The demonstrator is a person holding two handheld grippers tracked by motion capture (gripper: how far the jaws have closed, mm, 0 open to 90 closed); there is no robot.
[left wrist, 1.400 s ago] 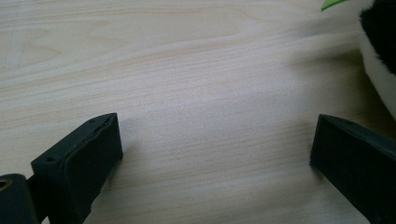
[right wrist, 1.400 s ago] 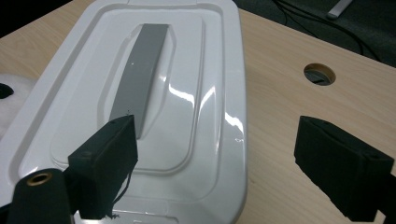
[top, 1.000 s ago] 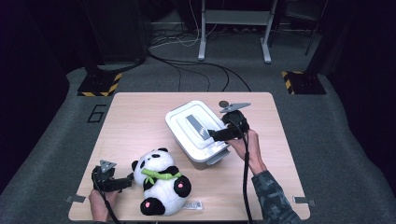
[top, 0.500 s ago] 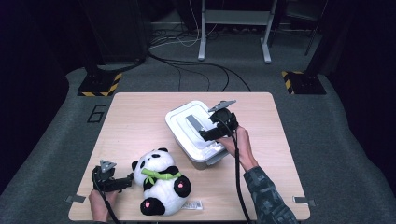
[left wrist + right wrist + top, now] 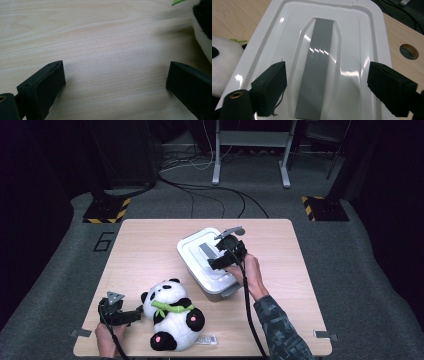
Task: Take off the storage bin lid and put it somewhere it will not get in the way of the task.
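A white lidded plastic box (image 5: 202, 262) with a grey handle strip (image 5: 318, 70) stands in the middle of the wooden table (image 5: 145, 245). My right gripper (image 5: 216, 261) hovers open over its lid (image 5: 287, 42), jaws on either side of the grey strip, nothing held. A plush panda (image 5: 172, 315) with a green scarf lies on its back at the front of the table. My left gripper (image 5: 135, 312) rests open just left of the panda (image 5: 203, 32), with bare table (image 5: 105, 50) between its jaws.
A white label (image 5: 206, 339) lies beside the panda near the front edge. The table has a round hole (image 5: 408, 51) beyond the box. Past the table are dark floor, cables (image 5: 210, 190) and a stand's legs (image 5: 250, 155).
My right gripper has moved left from the box's right side to above the lid's middle. The left gripper and the panda have stayed put.
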